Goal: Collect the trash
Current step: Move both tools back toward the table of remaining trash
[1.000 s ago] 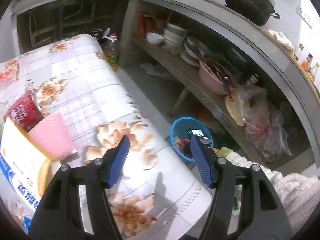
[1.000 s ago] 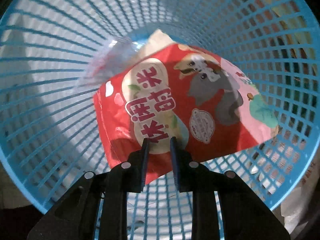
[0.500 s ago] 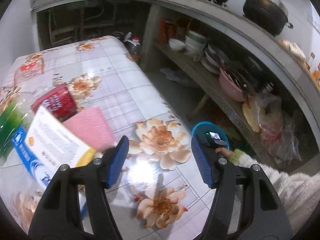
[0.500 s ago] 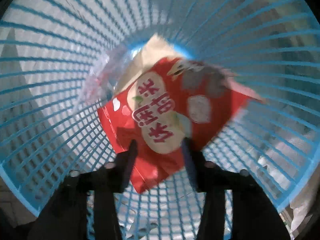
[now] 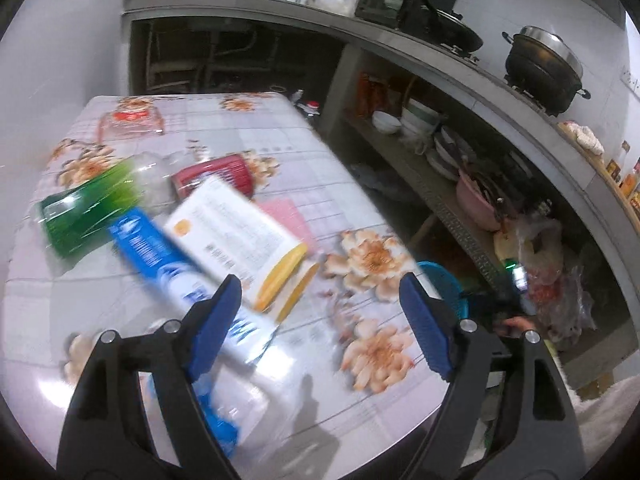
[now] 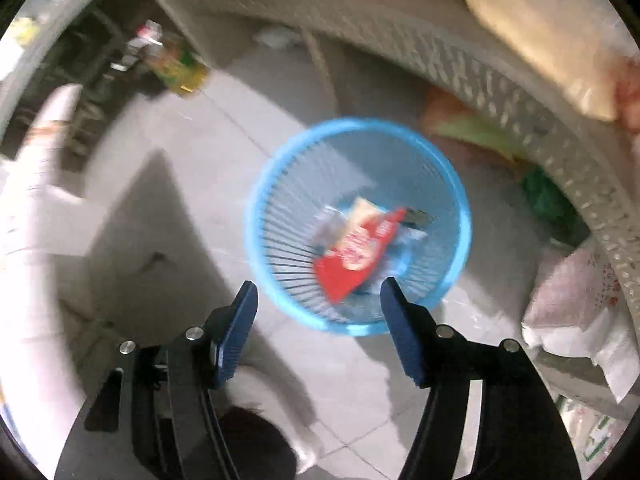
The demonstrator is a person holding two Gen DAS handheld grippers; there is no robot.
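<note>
So the red snack wrapper (image 6: 356,252) is lying in the bottom of the blue basket (image 6: 260,216) on the floor, loose, and the right gripper (image 6: 318,312) is above it with its jaws opening and nothing between them. Up on the flowery surface (image 5: 280,152) there's plenty of trash to go: a white and yellow carton (image 5: 236,232), a blue and white plastic pack (image 5: 168,268) under it, a green-labelled clear bottle (image 5: 88,208), a red packet (image 5: 220,172), a pink cloth-looking square (image 5: 288,216) and a clear wrapper with a red label (image 5: 128,120) at the far end. The left gripper (image 5: 320,320) hangs over the near end of that pile, jaws opening wide and empty, one pad just over the blue pack. My guess is the carton goes next. It looks empty, so light, but thin card will buckle if squeezed across the flat face; I'd pinch it over the yellow end flap or along a folded edge where it's stiffer. The blue pack looks like slick, floppy film, so it'd slide and sag: grab a bunched bit, not a flat stretch. The bottle looks crushable and round, likely to roll away, so the neck or a dented part is the safer hold. It's all blurry, so take the labels loosely.
</note>
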